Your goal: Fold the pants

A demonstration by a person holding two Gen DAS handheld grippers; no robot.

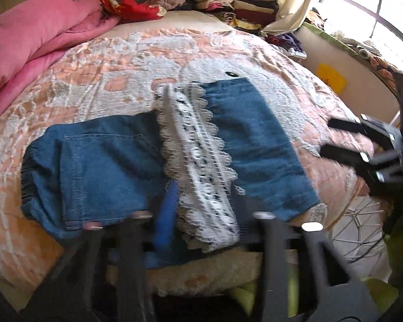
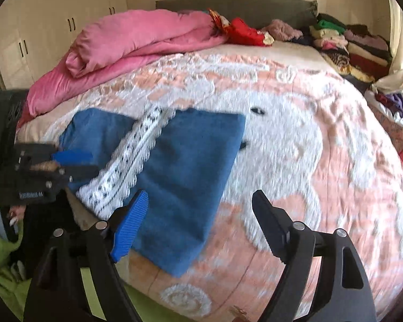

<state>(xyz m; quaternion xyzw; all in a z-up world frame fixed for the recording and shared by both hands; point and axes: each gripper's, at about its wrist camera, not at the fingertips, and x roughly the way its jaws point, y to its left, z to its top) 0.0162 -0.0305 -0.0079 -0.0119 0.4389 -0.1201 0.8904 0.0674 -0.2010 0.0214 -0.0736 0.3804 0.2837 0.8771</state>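
The pants (image 1: 99, 166) lie folded over on the bed (image 2: 322, 187), lace hem (image 1: 201, 166) uppermost. The right gripper (image 2: 201, 228) is spread, empty; the left gripper (image 1: 201, 230) is blurred – its grip cannot be told. The lace could be snagged, undoing the fold.

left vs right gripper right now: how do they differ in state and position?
The right gripper is open and empty, fingers spread wide; the left gripper has its fingers close together, though whether it pinches cloth is unclear. The right gripper hovers over the folded denim leg end of the pants; the left gripper sits by the lace hem. Both have one blue and one black finger.
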